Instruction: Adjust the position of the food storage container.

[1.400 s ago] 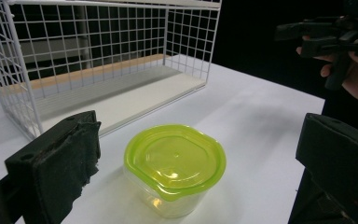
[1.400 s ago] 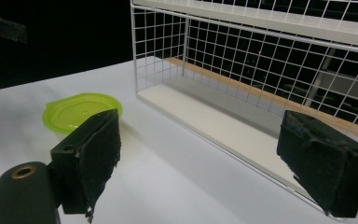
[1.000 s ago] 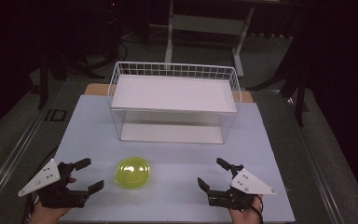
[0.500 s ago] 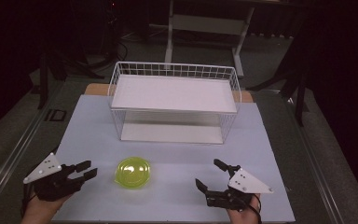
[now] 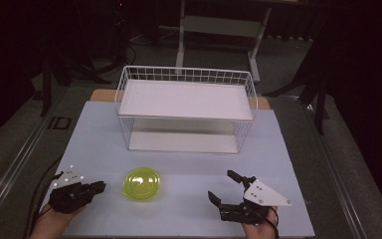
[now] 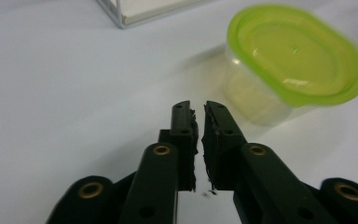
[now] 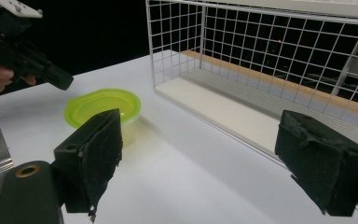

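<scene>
**Left tongs clenched on nothing, tub not yet taken**

Your left tongs (image 5: 98, 187) have just been closing: a second ago they stood spread beside the small clear plastic tub with the lime-green lid (image 5: 142, 184), and now the left gripper view shows the two black pads (image 6: 186, 128) almost together with only a thin slit between and nothing caught in it. The hand has also sunk closer to the pale blue-grey surface (image 5: 179, 164). The tub sits untouched just beyond the tips, up and to the right in that view (image 6: 293, 60); from above it lies near the front edge, between your two hands and apart from both.

Your right tongs (image 5: 229, 189) are released, held wide and unmoved near the front right, with nothing between them.

The white wire basket shelf (image 5: 186, 112) stands behind the tub, well apart from it.

Reading: clamped like this, the left tongs cannot grip the tub. Either you mean to nudge it with the closed tips, or you will need to spread them again before taking it. The wide right tongs look better placed for a grasp.
</scene>
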Tool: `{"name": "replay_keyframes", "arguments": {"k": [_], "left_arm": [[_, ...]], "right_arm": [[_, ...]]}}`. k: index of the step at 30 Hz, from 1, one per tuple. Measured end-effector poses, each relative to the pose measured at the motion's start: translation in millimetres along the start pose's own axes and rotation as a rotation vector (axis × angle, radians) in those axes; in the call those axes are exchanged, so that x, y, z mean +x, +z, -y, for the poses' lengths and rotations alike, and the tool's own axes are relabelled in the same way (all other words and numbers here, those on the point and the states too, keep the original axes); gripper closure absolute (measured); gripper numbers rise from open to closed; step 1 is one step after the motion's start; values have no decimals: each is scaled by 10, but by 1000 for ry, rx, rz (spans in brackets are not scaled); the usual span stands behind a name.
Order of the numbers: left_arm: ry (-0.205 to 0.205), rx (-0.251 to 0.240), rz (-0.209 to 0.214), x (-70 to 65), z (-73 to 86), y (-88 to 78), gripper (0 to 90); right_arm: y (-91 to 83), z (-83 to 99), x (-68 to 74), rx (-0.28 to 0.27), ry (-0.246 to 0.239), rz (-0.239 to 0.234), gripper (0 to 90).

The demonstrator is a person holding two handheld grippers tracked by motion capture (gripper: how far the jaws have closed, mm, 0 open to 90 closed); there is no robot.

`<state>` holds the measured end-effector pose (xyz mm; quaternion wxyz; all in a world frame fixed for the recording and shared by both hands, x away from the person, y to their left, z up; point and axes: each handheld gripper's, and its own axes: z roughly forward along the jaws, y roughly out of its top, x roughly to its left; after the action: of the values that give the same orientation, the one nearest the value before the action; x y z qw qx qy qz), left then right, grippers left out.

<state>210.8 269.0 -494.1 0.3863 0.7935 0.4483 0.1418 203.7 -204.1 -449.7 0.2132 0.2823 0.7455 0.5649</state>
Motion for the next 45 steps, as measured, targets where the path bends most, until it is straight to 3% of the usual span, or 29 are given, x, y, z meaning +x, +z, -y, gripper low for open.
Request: {"name": "replay_keyframes", "arguments": {"k": [3, 7, 9, 14, 21, 24, 37, 42, 45], "left_arm": [[25, 28, 7, -18, 4, 73, 899], [25, 44, 28, -44, 6, 148, 900], [21, 57, 62, -79, -1, 225, 900], [51, 100, 67, -132, -14, 333, 900], [62, 112, 134, -253, -86, 503, 900], [46, 119, 160, -278, -101, 566, 900], [78, 130, 207, -508, -310, 882, 900], [89, 128, 215, -580, -432, 1026, 900], [101, 125, 196, -595, -487, 1072, 900]], "right_arm": [[1, 0, -1, 0, 0, -3, 148], [-6, -2, -5, -3, 0, -2, 149], [-12, -3, -11, -3, 1, 0, 148], [-9, -5, -2, -2, -3, -1, 148], [-10, -5, -10, -4, 2, -5, 148], [-23, -6, -20, -8, 3, -5, 149], [-48, -13, -32, -13, 5, -5, 148], [-61, -16, -33, -17, 4, -6, 149], [-67, -16, -34, -19, 5, -8, 148]]}}
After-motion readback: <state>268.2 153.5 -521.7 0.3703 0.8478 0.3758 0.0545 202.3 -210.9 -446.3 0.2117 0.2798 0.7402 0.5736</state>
